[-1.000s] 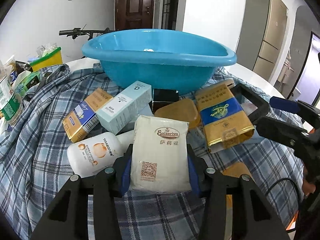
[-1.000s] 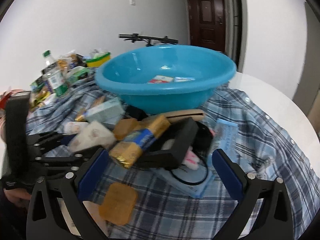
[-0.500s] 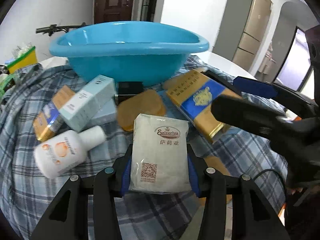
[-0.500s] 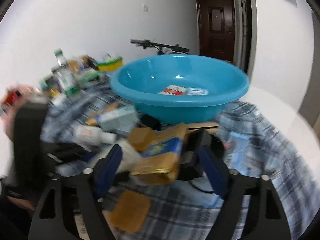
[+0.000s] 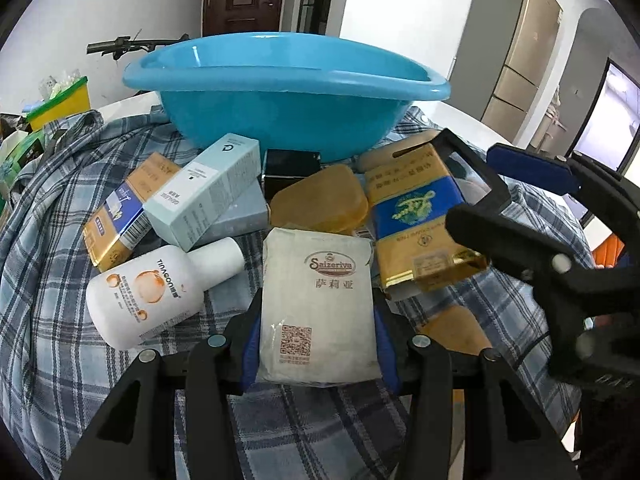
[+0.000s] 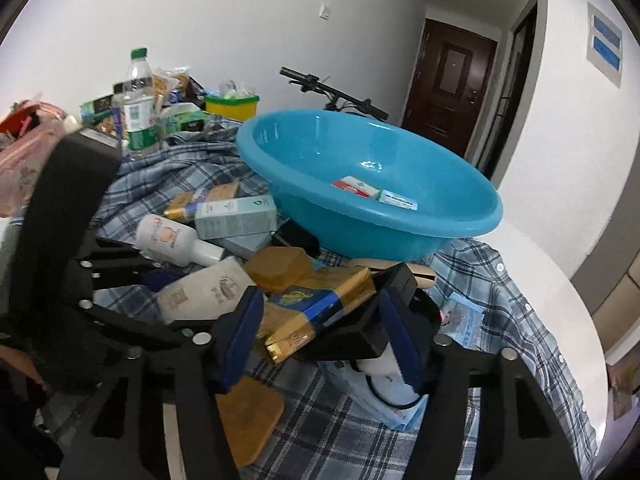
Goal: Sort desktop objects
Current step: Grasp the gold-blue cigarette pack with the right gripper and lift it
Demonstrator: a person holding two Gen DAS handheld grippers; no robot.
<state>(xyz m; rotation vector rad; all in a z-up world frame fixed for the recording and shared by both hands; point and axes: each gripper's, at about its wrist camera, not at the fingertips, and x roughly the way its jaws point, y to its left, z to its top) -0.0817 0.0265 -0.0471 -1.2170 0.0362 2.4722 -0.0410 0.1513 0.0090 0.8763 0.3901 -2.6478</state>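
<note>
My left gripper (image 5: pixel 318 344) is shut on a white Saizeriya packet (image 5: pixel 320 292), held just above the plaid cloth (image 5: pixel 48 320). A gold and blue packet (image 6: pixel 316 308) lies tilted on a black frame in front of the blue basin (image 6: pixel 360 220). My right gripper (image 6: pixel 320 320) straddles this gold packet (image 5: pixel 416 216) and its jaws are closing, with the blue pads (image 6: pixel 244 332) against its sides. From the left wrist view the right gripper (image 5: pixel 504 196) reaches in from the right. Two small flat boxes (image 6: pixel 356 186) lie in the basin (image 5: pixel 288 92).
A white bottle (image 5: pixel 148 292), a pale teal box (image 5: pixel 204 188), a gold box (image 5: pixel 120 212) and an amber case (image 5: pixel 320 200) crowd the cloth before the basin. A brown pad (image 6: pixel 248 416) lies near me. A water bottle (image 6: pixel 138 116) and clutter stand far left.
The right gripper's jaws have come in from wide open to flank the gold and blue packet, and the gripper has rolled and shifted sideways. The left gripper keeps its hold on the white packet.
</note>
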